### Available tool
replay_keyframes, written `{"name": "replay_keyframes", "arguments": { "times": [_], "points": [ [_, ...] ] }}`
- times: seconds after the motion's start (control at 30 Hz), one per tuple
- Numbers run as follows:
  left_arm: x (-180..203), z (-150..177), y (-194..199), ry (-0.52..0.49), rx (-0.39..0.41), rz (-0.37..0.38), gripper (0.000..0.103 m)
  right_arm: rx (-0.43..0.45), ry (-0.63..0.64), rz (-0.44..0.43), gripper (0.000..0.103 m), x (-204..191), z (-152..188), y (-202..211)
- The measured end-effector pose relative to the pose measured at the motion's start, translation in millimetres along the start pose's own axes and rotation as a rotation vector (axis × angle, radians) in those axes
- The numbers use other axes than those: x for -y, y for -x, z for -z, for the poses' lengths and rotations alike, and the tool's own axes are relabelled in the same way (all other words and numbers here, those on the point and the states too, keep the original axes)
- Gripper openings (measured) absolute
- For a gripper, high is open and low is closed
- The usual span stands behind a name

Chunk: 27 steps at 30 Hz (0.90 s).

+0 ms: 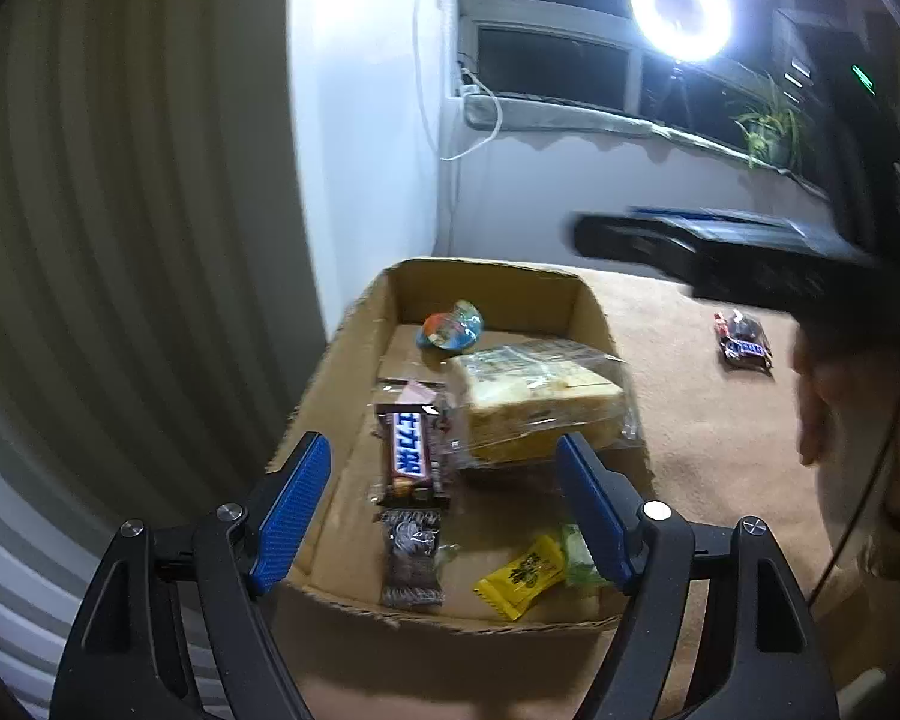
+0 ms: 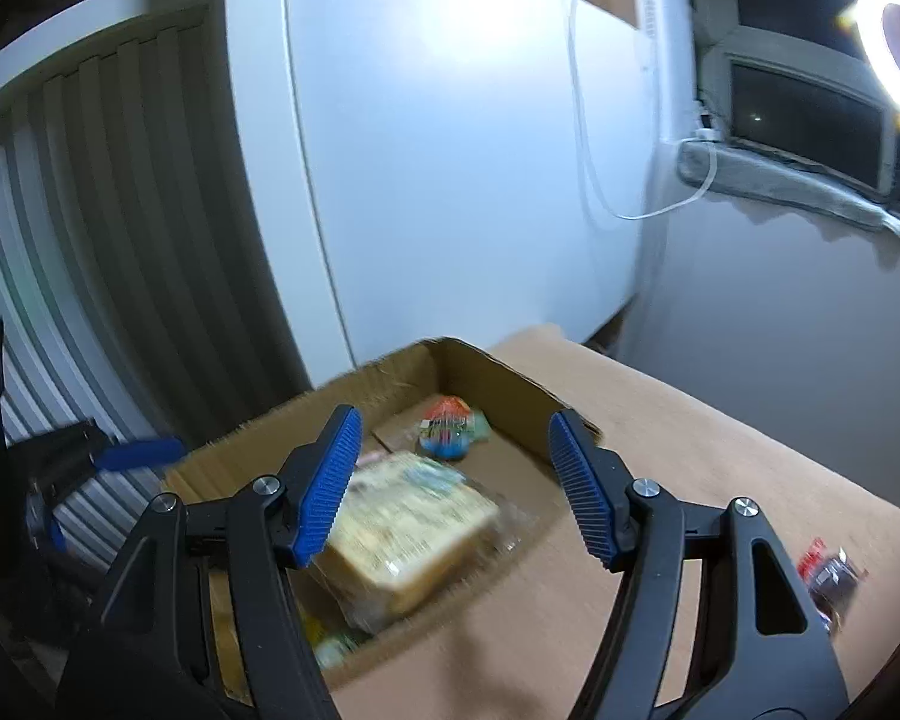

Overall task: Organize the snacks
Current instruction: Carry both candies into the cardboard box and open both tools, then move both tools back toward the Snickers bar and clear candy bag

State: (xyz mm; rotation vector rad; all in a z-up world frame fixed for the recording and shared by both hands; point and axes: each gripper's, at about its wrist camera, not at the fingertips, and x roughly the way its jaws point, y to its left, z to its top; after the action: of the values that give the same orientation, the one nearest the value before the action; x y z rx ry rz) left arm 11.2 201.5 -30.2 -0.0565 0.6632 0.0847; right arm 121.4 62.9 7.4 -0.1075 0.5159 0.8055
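Brown cloth covers the table, which stands in a corner by a white wall and a dark window with a ring light. From my left tool I see an open box of cardboard on the table. My left tool is wide open over its near part, and nothing is between its blue pads. Inside the box, a chocolate bar with a blue label lies between the pads' line of sight, flat on the bottom. Just right of it, touching it, lies a bread pack in clear wrap. Behind them, near the far wall of the box, is a round snack in blue and orange. Near the front wall lie a dark wrapper, a yellow sachet and something green beside the right pad. Outside the box, well apart on the cloth, lies a second bar. My right tool comes in blurred from the right, above the table.

From my right tool the same box is in front, with the wall behind. This tool is also wide open and holds nothing. The bread pack lies in the box below the left pad, blurred. The round snack is behind it. The second bar lies on the table at the right edge. One blue pad of my left tool shows at the left, beside the box.
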Motion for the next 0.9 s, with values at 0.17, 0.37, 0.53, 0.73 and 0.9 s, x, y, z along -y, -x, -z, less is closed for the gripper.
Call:
{"name": "replay_keyframes", "arguments": {
  "times": [0.17, 0.37, 0.53, 0.73, 0.9],
  "points": [
    [-7.9, 2.2, 9.5, 0.024, 0.019, -0.015, 0.077, 0.016, -0.039, 0.022, 0.068, 13.9, 9.2, 21.5],
    [-5.4, 1.5, 21.3, 0.044, 0.046, -0.025, 0.077, 0.022, -0.052, 0.034, 0.071, 17.7, 19.2, 33.3],
    [11.5, -0.8, 28.3, 0.018, 0.058, -0.008, 0.079, 0.014, -0.056, 0.05, 0.078, 18.3, 32.0, 35.3],
    [34.8, -4.4, 32.9, -0.022, 0.06, 0.02, 0.079, -0.001, -0.066, 0.072, 0.083, 26.8, 43.2, 40.5],
    [52.3, -8.7, 33.7, -0.039, 0.063, 0.035, 0.08, 0.02, -0.112, 0.078, 0.086, 41.4, 46.4, 51.5]
  ]
}}
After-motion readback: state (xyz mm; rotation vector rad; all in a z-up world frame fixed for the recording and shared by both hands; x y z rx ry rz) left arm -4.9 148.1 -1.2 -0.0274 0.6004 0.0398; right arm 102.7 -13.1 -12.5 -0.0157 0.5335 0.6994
